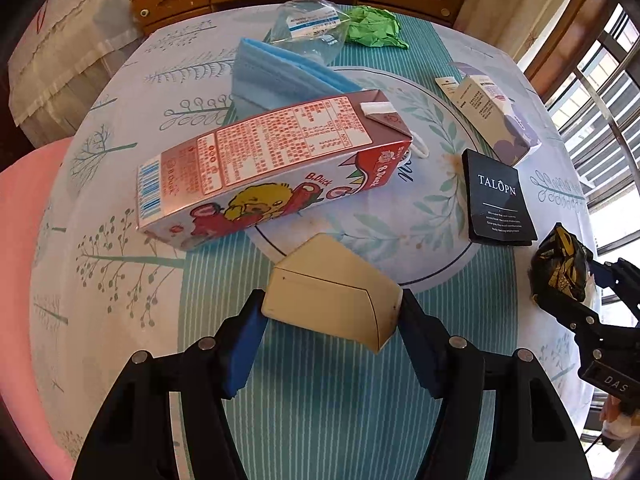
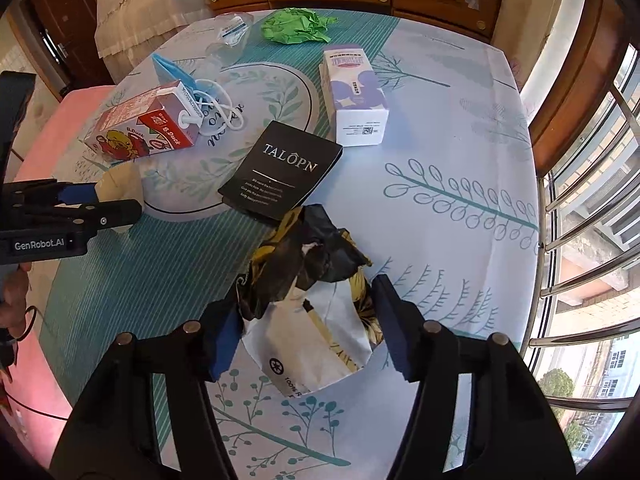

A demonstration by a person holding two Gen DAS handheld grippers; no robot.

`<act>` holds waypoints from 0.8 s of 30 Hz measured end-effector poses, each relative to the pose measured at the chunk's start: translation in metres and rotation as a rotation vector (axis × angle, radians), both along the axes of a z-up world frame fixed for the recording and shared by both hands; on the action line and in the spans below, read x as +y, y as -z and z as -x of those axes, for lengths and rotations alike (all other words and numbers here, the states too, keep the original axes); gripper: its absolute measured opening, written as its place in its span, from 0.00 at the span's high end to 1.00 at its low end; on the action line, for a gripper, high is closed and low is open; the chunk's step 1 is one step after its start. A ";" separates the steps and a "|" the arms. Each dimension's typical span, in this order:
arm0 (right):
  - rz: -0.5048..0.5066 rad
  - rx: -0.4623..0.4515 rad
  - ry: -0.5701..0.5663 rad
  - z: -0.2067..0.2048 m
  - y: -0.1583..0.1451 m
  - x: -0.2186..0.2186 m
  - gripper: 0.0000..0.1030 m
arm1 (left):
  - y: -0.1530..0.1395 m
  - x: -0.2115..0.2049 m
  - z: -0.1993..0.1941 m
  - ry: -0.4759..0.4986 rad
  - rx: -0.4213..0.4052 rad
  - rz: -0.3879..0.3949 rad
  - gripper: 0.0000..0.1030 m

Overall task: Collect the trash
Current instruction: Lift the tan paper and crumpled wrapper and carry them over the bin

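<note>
Left to right across the tabletop [image 1: 120, 184]: the left gripper [image 1: 332, 316], at the near edge left of centre, is closed on a small cream box [image 1: 336, 300], both blue pads against its ends and the box apparently lifted clear of the cloth. Just beyond it lies the red B.Duck carton [image 1: 264, 168] on its side, long axis running from near-left to far-right, spout end toward the table's centre; a blue face mask [image 1: 276, 76] lies behind and partly under it, with a clear plastic bag [image 1: 308, 28] and crumpled green paper [image 1: 374, 26] at the far edge. At centre rests the black TALOPN card [image 2: 282, 172], flat; beyond it the purple-and-white carton [image 2: 356, 96] lies with its long axis pointing away toward the far edge. Toward the near right edge the right gripper [image 2: 308, 320] is clamped on a crumpled black-and-yellow wrapper [image 2: 304, 264], white underside facing the camera. Judged from position, the red carton falls nearest the left gripper and the card and purple carton nearest the right, but both tools are occupied and would need to drop their loads first; no bin is visible
</note>
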State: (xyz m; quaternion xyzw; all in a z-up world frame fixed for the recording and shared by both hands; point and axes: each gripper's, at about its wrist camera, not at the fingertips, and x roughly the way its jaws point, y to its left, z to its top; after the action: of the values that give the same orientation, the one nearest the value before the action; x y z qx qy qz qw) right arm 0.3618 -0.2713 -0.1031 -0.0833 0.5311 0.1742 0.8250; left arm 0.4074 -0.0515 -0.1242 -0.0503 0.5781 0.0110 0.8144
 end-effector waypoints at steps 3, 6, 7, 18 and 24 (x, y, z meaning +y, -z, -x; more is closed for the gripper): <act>0.010 0.003 0.002 0.005 -0.003 0.003 0.45 | -0.013 0.002 0.017 -0.017 -0.035 0.008 0.37; 0.018 -0.011 -0.009 0.013 -0.012 0.010 0.46 | -0.028 0.007 0.036 -0.033 -0.068 0.024 0.37; 0.018 -0.015 -0.011 0.015 -0.016 0.013 0.46 | -0.033 0.010 0.043 -0.038 -0.078 0.034 0.37; -0.009 -0.073 -0.039 0.072 -0.062 0.053 0.46 | -0.091 0.033 0.132 -0.039 -0.170 0.051 0.37; -0.029 -0.100 -0.014 0.125 -0.083 0.079 0.46 | -0.120 0.048 0.187 0.014 -0.212 0.056 0.37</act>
State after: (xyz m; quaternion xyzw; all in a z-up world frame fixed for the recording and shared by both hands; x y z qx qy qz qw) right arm 0.2371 -0.1919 -0.0204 -0.0835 0.4860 0.1833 0.8504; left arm 0.2207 -0.0033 -0.0042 -0.0699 0.4889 -0.0164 0.8694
